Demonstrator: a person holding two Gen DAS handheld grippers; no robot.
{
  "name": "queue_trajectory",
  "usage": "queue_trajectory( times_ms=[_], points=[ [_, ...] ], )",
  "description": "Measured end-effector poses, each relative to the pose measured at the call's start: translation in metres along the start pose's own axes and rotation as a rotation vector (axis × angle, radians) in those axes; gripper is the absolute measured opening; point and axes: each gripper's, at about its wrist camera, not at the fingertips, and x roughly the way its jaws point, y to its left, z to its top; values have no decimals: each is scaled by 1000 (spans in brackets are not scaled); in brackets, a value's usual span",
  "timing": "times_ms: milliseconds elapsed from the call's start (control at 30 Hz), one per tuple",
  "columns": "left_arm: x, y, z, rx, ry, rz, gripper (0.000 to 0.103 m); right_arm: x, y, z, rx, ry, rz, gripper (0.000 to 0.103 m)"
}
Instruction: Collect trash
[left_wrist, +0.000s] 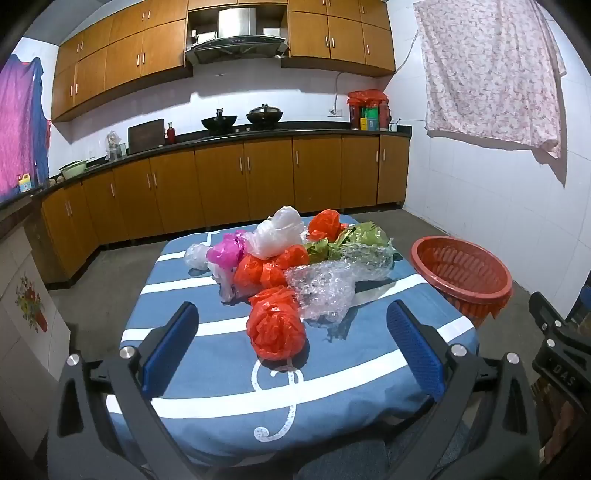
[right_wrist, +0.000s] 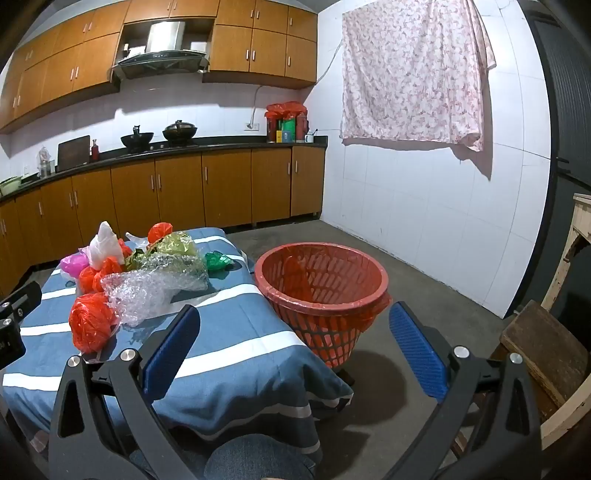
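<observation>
Both grippers are held above the near edge of the table (left_wrist: 184, 398), jaws spread wide, nothing between them. The left gripper (left_wrist: 291, 328) is aimed at a crumpled red plastic bag (left_wrist: 276, 326) nearest that edge; bubble wrap (left_wrist: 325, 288) is seen just beyond it, touching it. The right gripper (right_wrist: 293, 328) is turned toward the red basket (right_wrist: 321, 291) standing just beside the table's right edge
</observation>
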Motion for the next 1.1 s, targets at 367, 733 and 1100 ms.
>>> queue_trajectory(
  times_ms=[367, 733, 1100],
  points=[
    [0, 0, 0, -3, 3, -2, 99, 0, 0, -1, 0, 1, -1, 101],
    [0, 0, 0, -4, 4, -2, 99, 0, -1, -1, 0, 2, 0, 101],
    [0, 0, 0, -5, 6, -2, 99, 0, -1, -1, 1, 3, 0, 101]
  ],
)
